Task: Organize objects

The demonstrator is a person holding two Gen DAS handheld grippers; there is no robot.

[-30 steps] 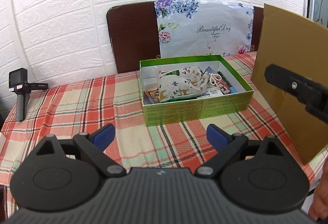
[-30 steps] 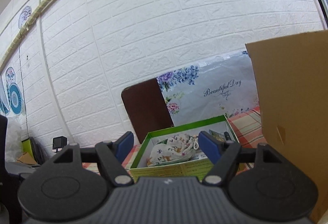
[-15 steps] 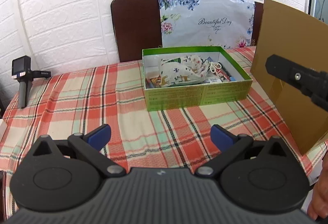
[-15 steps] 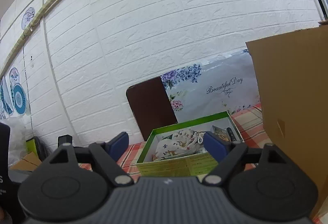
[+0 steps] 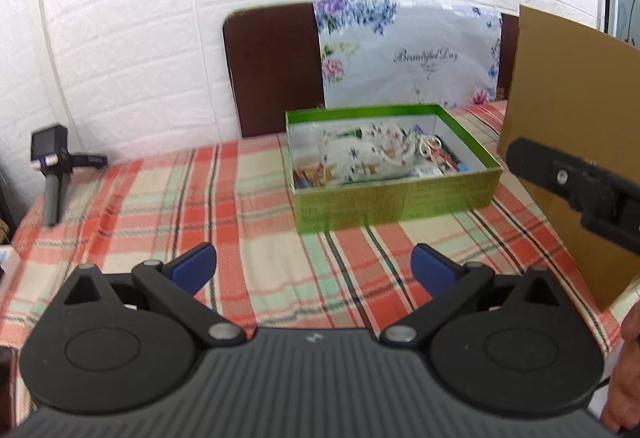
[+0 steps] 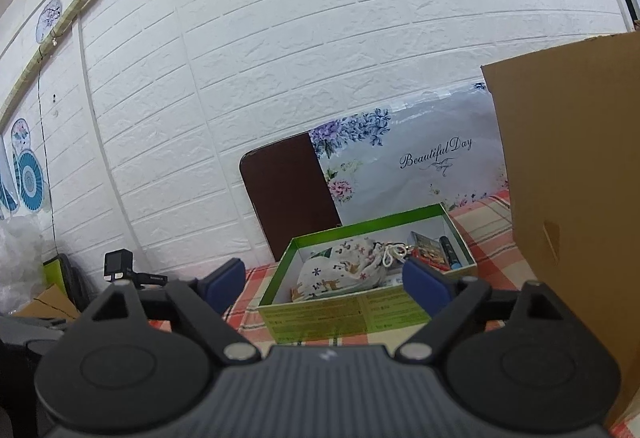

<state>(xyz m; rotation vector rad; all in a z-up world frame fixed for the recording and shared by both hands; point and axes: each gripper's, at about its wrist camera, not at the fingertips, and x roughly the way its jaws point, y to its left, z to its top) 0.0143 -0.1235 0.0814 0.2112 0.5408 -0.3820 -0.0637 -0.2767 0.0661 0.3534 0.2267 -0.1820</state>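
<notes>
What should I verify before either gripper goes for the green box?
1. Left gripper open, nothing held: ok.
2. Right gripper open, nothing held: ok.
3. Open green cardboard box upright on the plaid tablecloth: ok.
4. White printed drawstring pouch lying inside the box: ok.
5. Tall brown cardboard panel standing close to the box's right side, little room there: not ok.
6. What lies under the pouch: cannot tell.
</notes>
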